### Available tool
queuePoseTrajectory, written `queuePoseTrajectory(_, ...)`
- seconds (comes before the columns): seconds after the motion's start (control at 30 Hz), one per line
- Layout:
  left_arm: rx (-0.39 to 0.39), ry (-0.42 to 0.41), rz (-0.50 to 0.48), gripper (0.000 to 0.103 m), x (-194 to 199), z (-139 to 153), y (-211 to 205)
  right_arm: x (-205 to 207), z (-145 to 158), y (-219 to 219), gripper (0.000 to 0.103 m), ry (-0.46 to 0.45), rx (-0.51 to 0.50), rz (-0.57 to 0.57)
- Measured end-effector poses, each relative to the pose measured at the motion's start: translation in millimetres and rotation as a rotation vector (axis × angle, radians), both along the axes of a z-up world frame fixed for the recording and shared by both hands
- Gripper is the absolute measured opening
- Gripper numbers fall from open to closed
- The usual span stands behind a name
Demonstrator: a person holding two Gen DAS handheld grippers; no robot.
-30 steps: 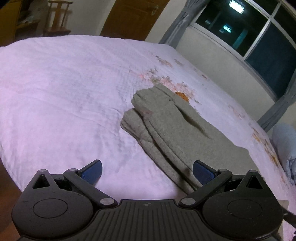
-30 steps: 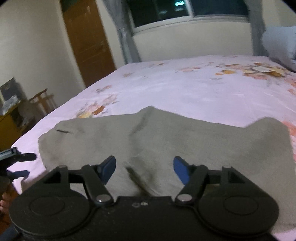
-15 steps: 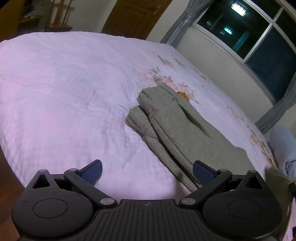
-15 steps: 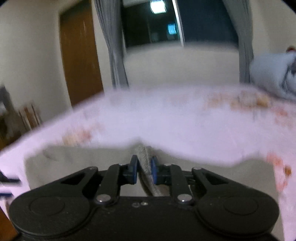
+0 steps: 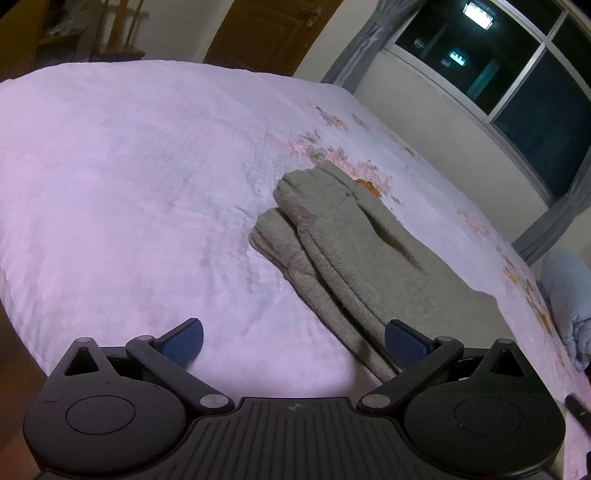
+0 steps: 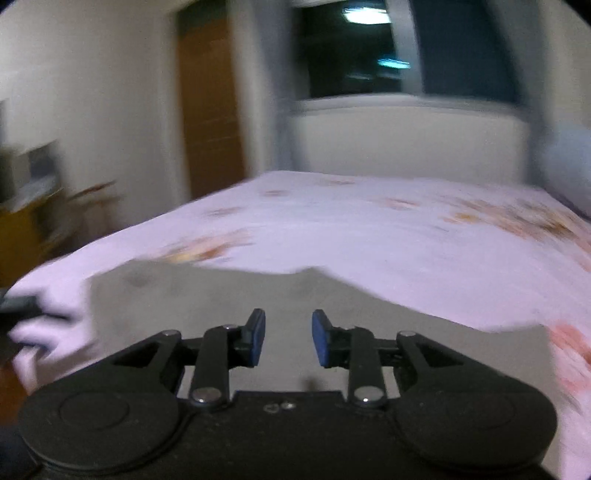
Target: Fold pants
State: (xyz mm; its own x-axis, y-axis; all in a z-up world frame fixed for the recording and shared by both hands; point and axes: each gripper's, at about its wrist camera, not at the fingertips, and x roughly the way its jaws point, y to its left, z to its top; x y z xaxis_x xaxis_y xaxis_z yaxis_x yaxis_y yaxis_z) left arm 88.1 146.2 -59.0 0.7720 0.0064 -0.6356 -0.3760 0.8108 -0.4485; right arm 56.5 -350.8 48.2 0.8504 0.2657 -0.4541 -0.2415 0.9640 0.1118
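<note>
Grey-green pants (image 5: 354,254) lie on a pink-white bed sheet (image 5: 129,177), legs stacked and running away toward the leg cuffs at the far end. My left gripper (image 5: 293,341) hovers open over the sheet's near edge, its right pad beside the pants' near side, nothing between the pads. In the blurred right wrist view the pants (image 6: 207,295) spread flat below my right gripper (image 6: 288,341). Its jaws are opening, a narrow gap between the blue pads (image 6: 321,341), and no cloth is between them.
A rolled light-blue blanket (image 5: 565,299) lies at the bed's right end. A wooden door (image 5: 266,33), a chair and a dark window (image 5: 517,74) stand behind the bed. The sheet's near edge drops off at the left (image 5: 22,306). Part of the other gripper (image 6: 18,306) shows at the left.
The right gripper shut on a fold of the pants half a second ago, then let go and its pads moved apart; its view swung up and right. The left gripper stayed put.
</note>
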Motion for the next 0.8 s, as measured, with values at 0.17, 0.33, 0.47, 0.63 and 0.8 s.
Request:
queuePoseTrajectory(0.17, -0.010, 0.002, 0.003, 0.103, 2, 2, 1, 32, -41, -64, 0.013, 0.274, -0.030, -0.191)
queuePoseTrajectory(0.33, 0.013, 0.009, -0.005, 0.103, 4, 1, -3, 10, -24, -55, 0.023, 0.161, -0.090, -0.201)
queuePoseTrajectory(0.47, 0.028, 0.005, -0.037, 0.103, 8, 6, -6, 25, -37, -53, 0.030, 0.241, -0.076, -0.208)
queuePoseTrajectory(0.63, 0.028, -0.057, -0.126, 0.103, 29, 15, -5, 8, -9, -48, 0.086, 0.067, 0.011, -0.252)
queuePoseTrajectory(0.8, -0.131, -0.044, -0.139, 0.103, 61, -8, 12, 5, -1, -57, 0.085, 0.038, 0.050, -0.285)
